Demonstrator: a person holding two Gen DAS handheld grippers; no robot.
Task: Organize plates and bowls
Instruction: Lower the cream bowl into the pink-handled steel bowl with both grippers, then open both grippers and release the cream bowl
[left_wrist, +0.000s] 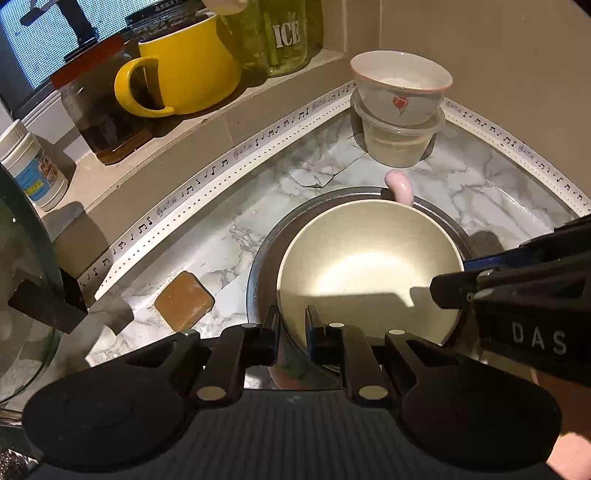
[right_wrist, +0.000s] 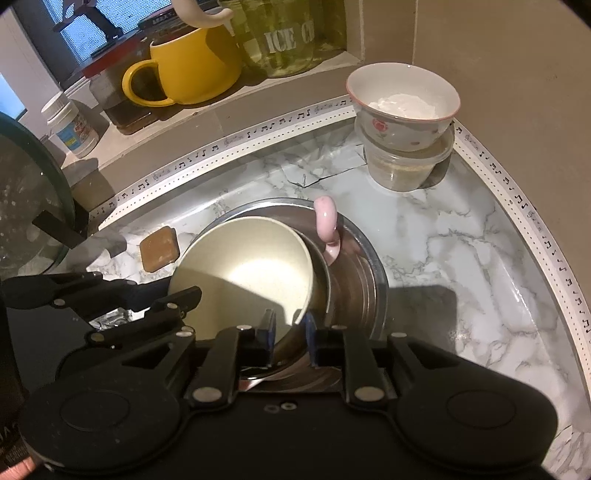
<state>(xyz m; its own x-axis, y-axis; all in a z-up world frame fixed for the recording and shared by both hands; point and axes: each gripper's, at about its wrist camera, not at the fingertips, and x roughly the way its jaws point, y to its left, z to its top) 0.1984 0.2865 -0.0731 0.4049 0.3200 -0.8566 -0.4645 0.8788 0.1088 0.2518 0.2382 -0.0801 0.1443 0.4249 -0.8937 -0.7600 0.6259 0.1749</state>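
- Centrally, a cream bowl with a matte, pale interior and a thin rim sits nested inside a wider metal bowl; light pools brightly on its bottom.
- Metal bowl: shiny, ringed inner wall, dark rim, standing on the marble-patterned surface.
- Pink handle: glossy, curved, rising between the cream bowl and the metal bowl's far wall; what it belongs to is hidden.
- Left tool: fingers drawn close, pinching the near rim of the cream bowl, one finger inside and one outside.
- Right tool: fingers likewise narrow, straddling the cream bowl's rim on its right side, so both tools grip the same bowl.
- Floral bowl: white with a pink rim line and small flower prints, holding a white substance, stacked on a clear plastic tub in the far corner.
- Brown square pad: lying on the surface just left of the metal bowl.
- Ledge items: yellow mug and a glass jar lettered "ICE".
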